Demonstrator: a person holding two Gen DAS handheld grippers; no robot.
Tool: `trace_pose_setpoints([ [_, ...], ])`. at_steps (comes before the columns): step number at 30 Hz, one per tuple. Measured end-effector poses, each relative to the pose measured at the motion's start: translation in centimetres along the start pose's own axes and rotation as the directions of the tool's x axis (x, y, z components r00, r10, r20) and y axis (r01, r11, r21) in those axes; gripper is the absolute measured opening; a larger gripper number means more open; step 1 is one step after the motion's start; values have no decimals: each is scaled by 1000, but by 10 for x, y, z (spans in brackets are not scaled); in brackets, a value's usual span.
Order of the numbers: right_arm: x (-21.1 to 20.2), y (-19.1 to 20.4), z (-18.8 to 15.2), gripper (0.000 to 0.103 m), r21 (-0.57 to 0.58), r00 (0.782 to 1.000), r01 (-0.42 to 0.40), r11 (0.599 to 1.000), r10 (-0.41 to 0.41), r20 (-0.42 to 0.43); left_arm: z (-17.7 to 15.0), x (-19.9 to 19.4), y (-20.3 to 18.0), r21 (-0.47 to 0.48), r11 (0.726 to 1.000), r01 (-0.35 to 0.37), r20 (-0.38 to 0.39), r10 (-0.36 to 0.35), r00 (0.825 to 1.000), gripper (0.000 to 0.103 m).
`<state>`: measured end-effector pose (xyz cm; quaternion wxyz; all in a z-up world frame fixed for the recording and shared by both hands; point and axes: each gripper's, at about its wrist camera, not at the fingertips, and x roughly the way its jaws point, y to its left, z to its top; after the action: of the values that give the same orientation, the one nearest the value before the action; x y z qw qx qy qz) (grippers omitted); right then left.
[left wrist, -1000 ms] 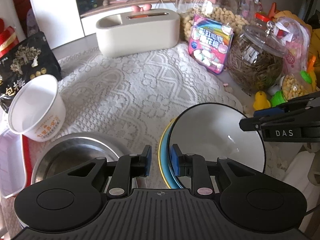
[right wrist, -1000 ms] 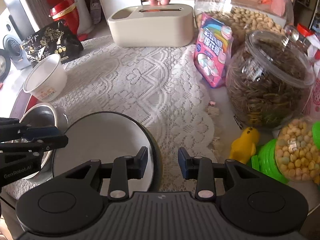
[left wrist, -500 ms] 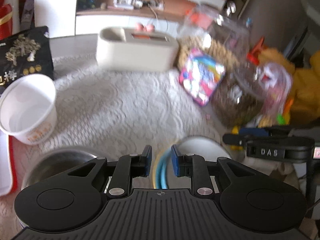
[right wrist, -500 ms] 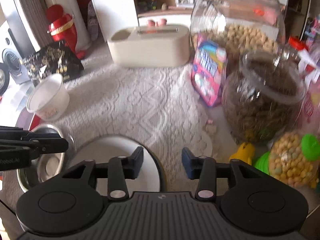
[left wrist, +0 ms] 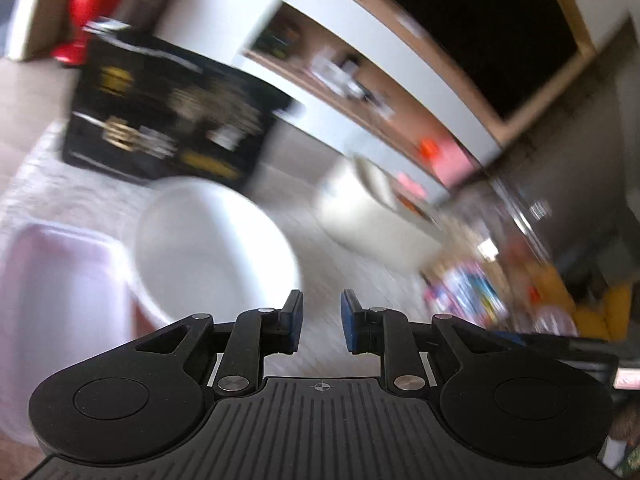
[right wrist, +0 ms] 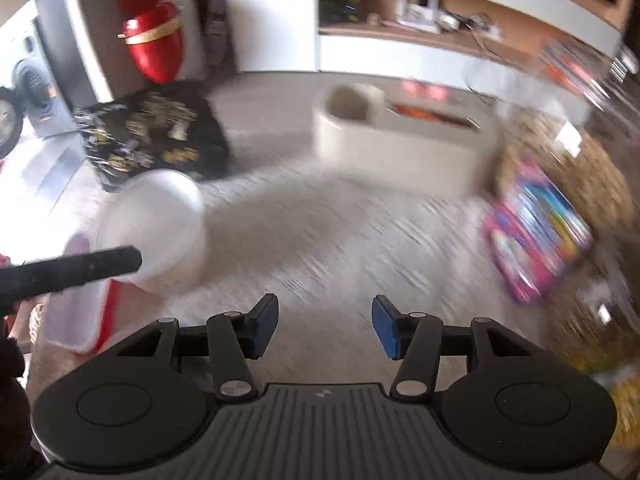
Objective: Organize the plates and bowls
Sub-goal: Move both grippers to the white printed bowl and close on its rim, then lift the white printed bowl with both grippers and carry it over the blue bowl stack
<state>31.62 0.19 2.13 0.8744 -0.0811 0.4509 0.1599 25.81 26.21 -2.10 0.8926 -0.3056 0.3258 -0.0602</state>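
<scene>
**Both claws empty over the cloth, white bowl at the left**

Lace cloth: covers the table, smeared by motion blur in both views.

White cabinet: stands behind the table, with an open wooden shelf of small clutter too blurred to name.

Cream box: sits on the far side of the cloth, near the middle, long and rounded.

Black bag: lies at the far left with gold print, below a red jar banded in gold.

Pink tray: rests at the near left edge, just beside the bowl.

White bowl: stands upright and empty on the cloth, just in front of the black bag, well apart from the cream box. Partly crossed, in the right wrist view, by a black finger of the left claw.

Pink packet: leans at the right against blurred glass jars.

Right claw: released, blue pads wide and spreading, only cloth seen between them.

Left claw: narrowly parted and drawing together, grasping nothing, just right of the bowl in its own tilted view.
</scene>
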Motion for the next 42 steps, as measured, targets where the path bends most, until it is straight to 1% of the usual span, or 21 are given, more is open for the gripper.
trace_pose_setpoints([
  [2, 10, 21, 15, 54, -31, 1000, -25, 999, 25, 14, 4, 2, 14, -28, 997, -72, 13, 73, 997, 23],
  [4, 28, 39, 29, 54, -44, 999, -37, 998, 37, 6, 6, 3, 25, -62, 987, -149, 44, 152, 987, 23],
  [5, 38, 46, 36, 54, -37, 999, -40, 998, 40, -1, 7, 3, 31, -85, 980, -181, 71, 187, 980, 23],
  [6, 49, 53, 42, 54, -27, 999, -43, 999, 42, -11, 10, 1, 37, -105, 976, -191, 93, 201, 975, 23],
  [9, 74, 67, 53, 54, 15, 997, -64, 998, 65, -28, 16, -3, 60, -176, 968, -178, 136, 203, 970, 23],
  [12, 94, 78, 59, 54, 43, 995, -87, 995, 89, -54, 19, 4, 74, -195, 959, -207, 105, 231, 967, 23],
  [15, 110, 84, 60, 54, 51, 992, -91, 995, 94, -79, 14, 22, 77, -160, 951, -264, 23, 271, 962, 23],
  [18, 127, 89, 62, 54, 49, 992, -72, 996, 77, -102, 7, 39, 75, -134, 953, -272, -24, 271, 962, 23],
  [22, 152, 97, 63, 54, 58, 988, -37, 998, 45, -147, 2, 46, 70, -87, 957, -277, -18, 277, 961, 24],
  [26, 166, 106, 61, 53, 50, 980, -66, 997, 74, -186, 2, 50, 72, -85, 966, -246, -29, 244, 969, 24],
  [28, 173, 113, 57, 41, 43, 969, -89, 995, 96, -227, 1, 50, 74, -93, 968, -233, -35, 230, 972, 25],
  [29, 176, 117, 56, 40, 41, 964, -91, 995, 99, -247, 0, 50, 74, -96, 968, -232, -36, 229, 973, 24],
  [30, 177, 119, 54, 39, 37, 964, -78, 996, 85, -251, 0, 49, 74, -96, 968, -231, -36, 228, 973, 24],
  [33, 174, 123, 53, 33, 17, 968, -61, 998, 63, -243, -1, 45, 72, -90, 969, -229, -47, 226, 973, 24],
  [36, 165, 120, 53, 33, 23, 970, -52, 998, 56, -235, -3, 35, 63, -77, 974, -211, -31, 209, 977, 25],
  [39, 143, 114, 51, 33, 15, 976, -63, 998, 64, -206, -6, 18, 43, -49, 979, -200, 8, 201, 980, 25],
  [42, 112, 106, 46, 33, -9, 985, -77, 997, 75, -158, -12, -1, 12, -17, 980, -197, 45, 197, 979, 25],
])
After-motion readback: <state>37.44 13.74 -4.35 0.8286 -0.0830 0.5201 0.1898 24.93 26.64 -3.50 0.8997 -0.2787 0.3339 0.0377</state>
